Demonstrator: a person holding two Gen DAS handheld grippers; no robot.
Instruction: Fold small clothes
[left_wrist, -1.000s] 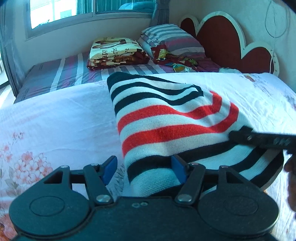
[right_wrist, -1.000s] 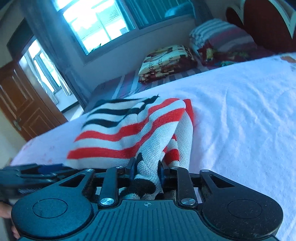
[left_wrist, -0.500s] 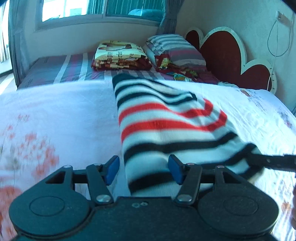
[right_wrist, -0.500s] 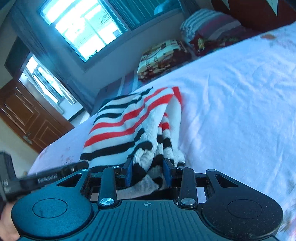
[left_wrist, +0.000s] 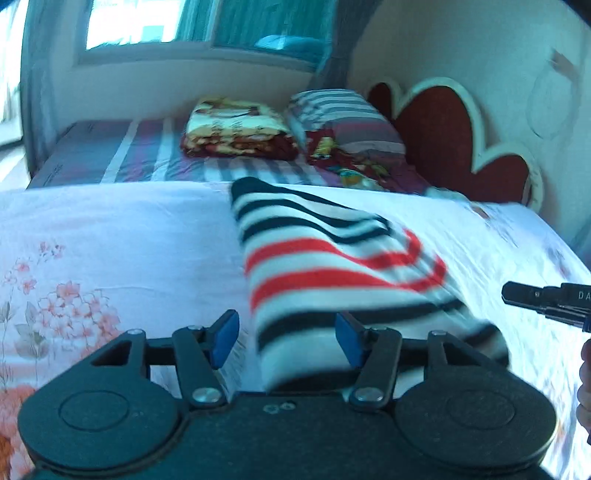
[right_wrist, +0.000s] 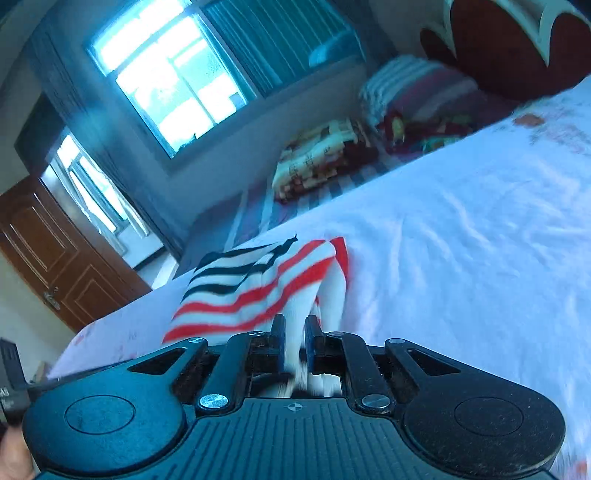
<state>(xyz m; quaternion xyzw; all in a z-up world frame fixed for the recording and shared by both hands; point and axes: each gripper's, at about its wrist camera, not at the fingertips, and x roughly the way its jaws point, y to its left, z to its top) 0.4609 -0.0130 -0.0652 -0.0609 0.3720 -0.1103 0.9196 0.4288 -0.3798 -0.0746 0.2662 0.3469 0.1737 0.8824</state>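
Note:
A knitted garment with red, black and white stripes (left_wrist: 332, 273) lies partly folded on the white floral bedsheet (left_wrist: 110, 240). My left gripper (left_wrist: 286, 339) is open, its blue pads on either side of the garment's near left edge, not pinching it. My right gripper (right_wrist: 294, 343) is shut on the garment's near edge (right_wrist: 258, 288), and the cloth runs up between its pads. The right gripper also shows at the right edge of the left wrist view (left_wrist: 546, 299).
A folded patterned blanket (left_wrist: 236, 129) and striped pillows (left_wrist: 343, 118) lie at the far side by the red scalloped headboard (left_wrist: 461, 133). A window (right_wrist: 173, 77) and a brown door (right_wrist: 55, 251) are on the left. The white sheet (right_wrist: 461, 240) spreads right of the garment.
The right gripper closed tighter on the garment's edge and lifted, tilting up. The left gripper stayed open and drew back a little; the garment's near end shifted.

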